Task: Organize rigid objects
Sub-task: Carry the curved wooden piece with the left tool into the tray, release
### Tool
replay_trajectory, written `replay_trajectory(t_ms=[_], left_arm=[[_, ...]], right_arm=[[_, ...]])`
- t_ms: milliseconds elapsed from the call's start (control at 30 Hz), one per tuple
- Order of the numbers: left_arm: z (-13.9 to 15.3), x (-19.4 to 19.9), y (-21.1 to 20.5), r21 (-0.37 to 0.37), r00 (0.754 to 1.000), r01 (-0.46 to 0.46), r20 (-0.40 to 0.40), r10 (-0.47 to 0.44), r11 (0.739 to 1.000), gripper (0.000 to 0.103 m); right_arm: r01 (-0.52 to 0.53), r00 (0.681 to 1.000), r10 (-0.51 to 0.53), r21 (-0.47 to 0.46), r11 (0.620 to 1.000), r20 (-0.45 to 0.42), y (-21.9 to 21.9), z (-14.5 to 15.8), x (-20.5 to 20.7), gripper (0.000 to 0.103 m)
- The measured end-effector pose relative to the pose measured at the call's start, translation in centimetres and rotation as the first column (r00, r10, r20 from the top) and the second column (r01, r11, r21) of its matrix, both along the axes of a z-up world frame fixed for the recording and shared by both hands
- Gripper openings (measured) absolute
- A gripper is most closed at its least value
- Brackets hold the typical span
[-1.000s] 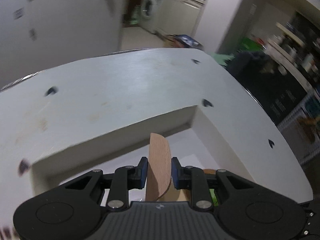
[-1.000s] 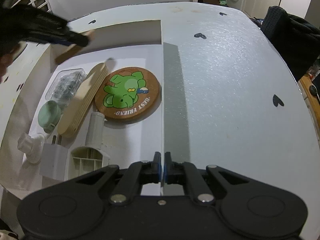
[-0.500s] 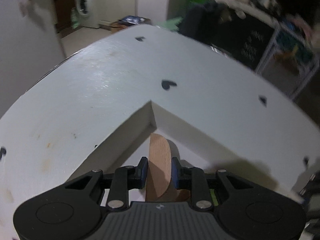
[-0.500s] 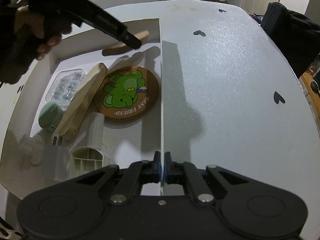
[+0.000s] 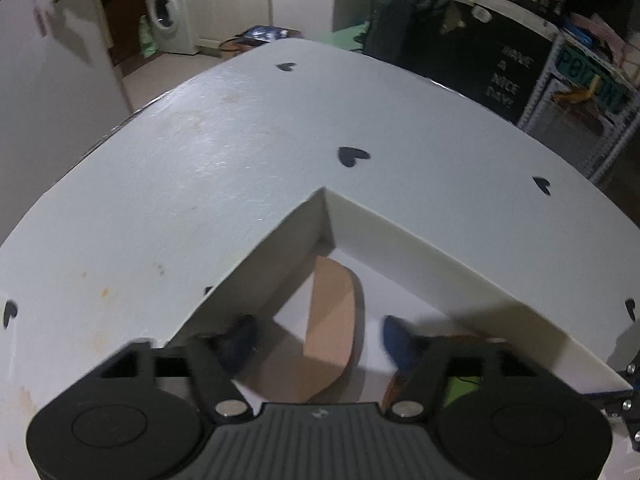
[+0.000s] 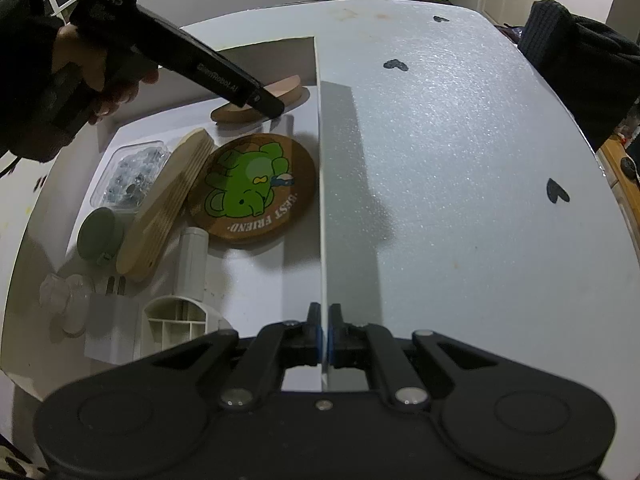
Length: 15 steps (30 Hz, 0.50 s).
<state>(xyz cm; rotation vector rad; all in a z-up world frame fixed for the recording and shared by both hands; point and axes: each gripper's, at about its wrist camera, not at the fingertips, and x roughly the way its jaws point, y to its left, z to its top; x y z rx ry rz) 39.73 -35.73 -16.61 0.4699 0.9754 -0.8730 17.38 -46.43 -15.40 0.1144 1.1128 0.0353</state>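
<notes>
A dim kitchen with a washing machine (image 5: 164,20) lies beyond the white desk (image 6: 460,160), where a shallow white box (image 6: 320,128) holds the sorted things. Along its left side sit a clear case (image 6: 128,176), a green lid (image 6: 100,232) and a plywood board (image 6: 168,204); the frog coaster (image 6: 252,188) lies mid-box. At the far corner the left tongs (image 5: 316,340) are opening, the wooden oval (image 5: 332,320) between them but free, so this placement looks nearly done. The right tongs (image 6: 323,336) pinch the box's right wall. Blur hides the left pads; whether anything is left outside the box is out of view.
</notes>
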Motion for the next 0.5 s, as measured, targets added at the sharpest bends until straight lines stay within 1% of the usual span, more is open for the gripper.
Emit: replay_trajectory(t_ms=[67, 133, 200, 267, 367, 500], left_arm=[[0.6, -0.1, 0.6, -0.022, 0.999, -0.027, -0.020, 0.026, 0.999, 0.079], [1.5, -0.6, 1.4, -0.052, 0.998, -0.047, -0.037, 0.045, 0.998, 0.091], [2.7, -1.3, 2.4, -0.091, 0.997, -0.057, -0.051, 0.053, 0.994, 0.097], [4.0, -2.3, 3.6, -0.130, 0.996, -0.077, -0.052, 0.071, 0.988, 0.099], [5.9, -4.0, 5.6, -0.171, 0.992, -0.129, -0.036, 0.125, 0.977, 0.102], [8.6, -6.9, 8.5, -0.217, 0.976, -0.211, 0.003, 0.217, 0.953, 0.103]], right_arm=[[0.000, 1.000, 0.000, -0.002, 1.000, -0.001, 0.0, 0.0, 0.0, 0.004], [0.000, 1.000, 0.000, -0.003, 1.000, -0.002, 0.0, 0.0, 0.1, 0.004], [-0.001, 1.000, 0.001, -0.002, 1.000, -0.002, 0.0, 0.0, 0.1, 0.004], [-0.005, 1.000, 0.005, -0.004, 1.000, -0.002, 0.0, 0.0, 0.1, 0.004], [-0.014, 1.000, 0.014, -0.007, 1.000, -0.003, 0.0, -0.1, 0.2, 0.004], [-0.031, 1.000, 0.031, -0.018, 0.999, -0.003, 0.3, 0.0, 0.1, 0.004]])
